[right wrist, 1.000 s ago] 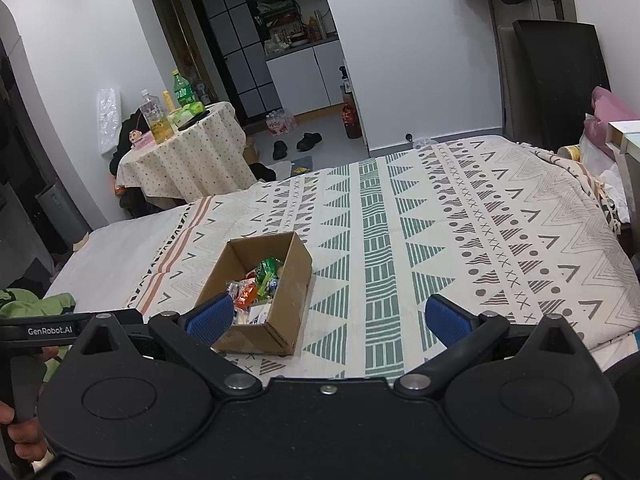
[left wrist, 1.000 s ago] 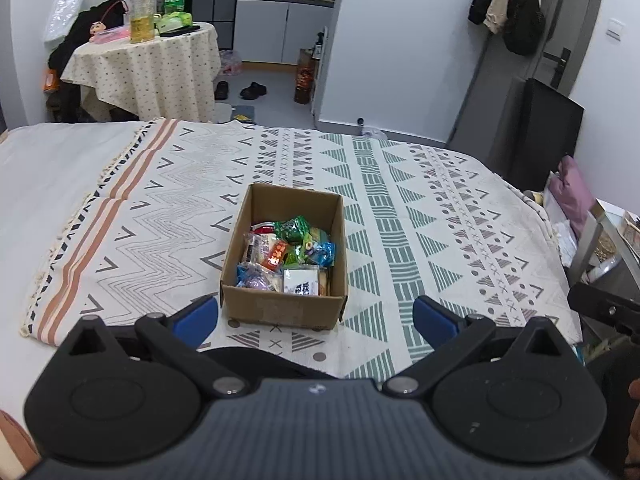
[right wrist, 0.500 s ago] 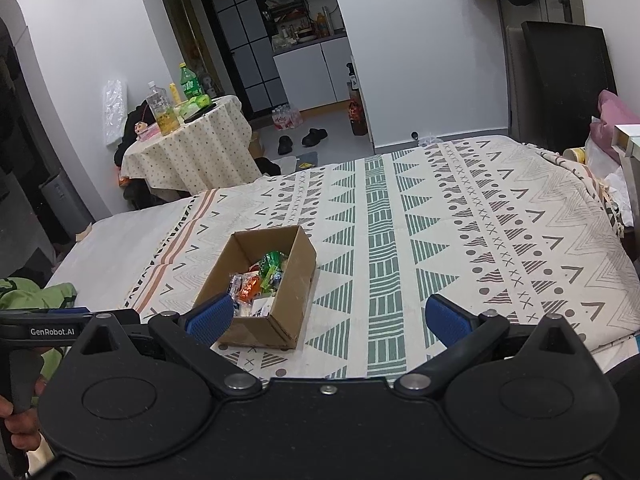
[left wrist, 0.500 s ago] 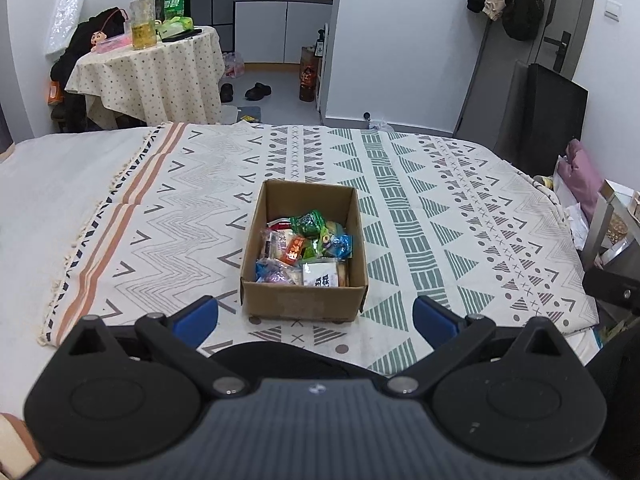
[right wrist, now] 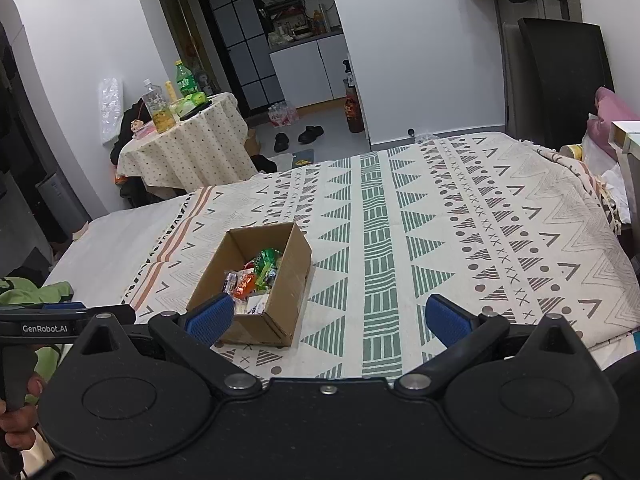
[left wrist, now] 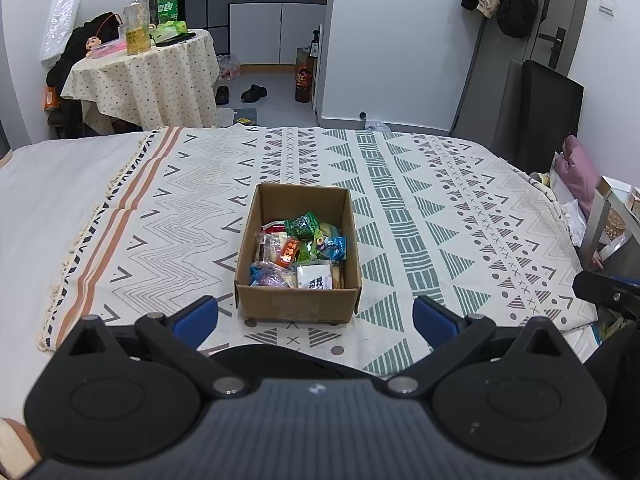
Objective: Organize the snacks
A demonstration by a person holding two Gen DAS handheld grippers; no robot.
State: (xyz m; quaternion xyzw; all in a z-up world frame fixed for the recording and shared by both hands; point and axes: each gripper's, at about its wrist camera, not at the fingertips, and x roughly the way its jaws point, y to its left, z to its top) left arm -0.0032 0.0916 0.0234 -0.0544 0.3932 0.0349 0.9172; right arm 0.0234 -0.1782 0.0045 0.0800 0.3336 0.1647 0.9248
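The snack packets (left wrist: 301, 254) ahead in the cardboard box (left wrist: 298, 303) overlap, so I probably can't count them. My left gripper (left wrist: 315, 322) and right gripper (right wrist: 327, 318) hover short of it, both spread wide and empty.

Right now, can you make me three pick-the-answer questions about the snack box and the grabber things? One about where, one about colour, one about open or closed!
1. Where does the cardboard box stand?
A. on the patterned blanket
B. on the round table
C. on the floor

2. What colour are the pads of the left hand-held gripper?
A. red
B. blue
C. yellow

3. How is the right hand-held gripper now?
A. shut on a snack
B. shut on the box
C. open, holding nothing

Answers:
1. A, the box sits on the blanket that covers the bed, snacks inside.
2. B, both pads show blue at the fingertips.
3. C, its fingers are spread wide with only blanket between them.
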